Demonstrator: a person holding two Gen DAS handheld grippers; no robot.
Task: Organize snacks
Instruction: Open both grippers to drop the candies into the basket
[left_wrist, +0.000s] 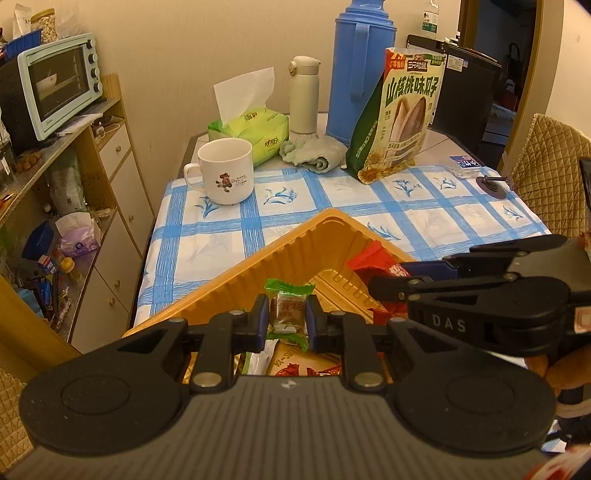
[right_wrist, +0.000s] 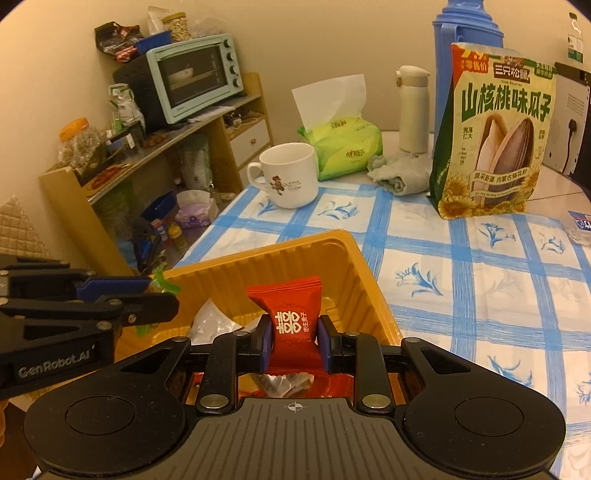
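We have both tongs closed on sweets above the tray, which sits near the counter edge. The left tongs pinch a green candy by its middle; the right tongs clamp a red candy the same way. Each piece hangs over the tray's interior, where other wrapped snacks already lie. To drop them well, we should keep each candy inside the ribbed walls, lower close to the pile, then let go one at a time so neither bounces out. The two tongs sit near each other, so we should part them slightly before releasing, and avoid nudging the light tray toward the edge.
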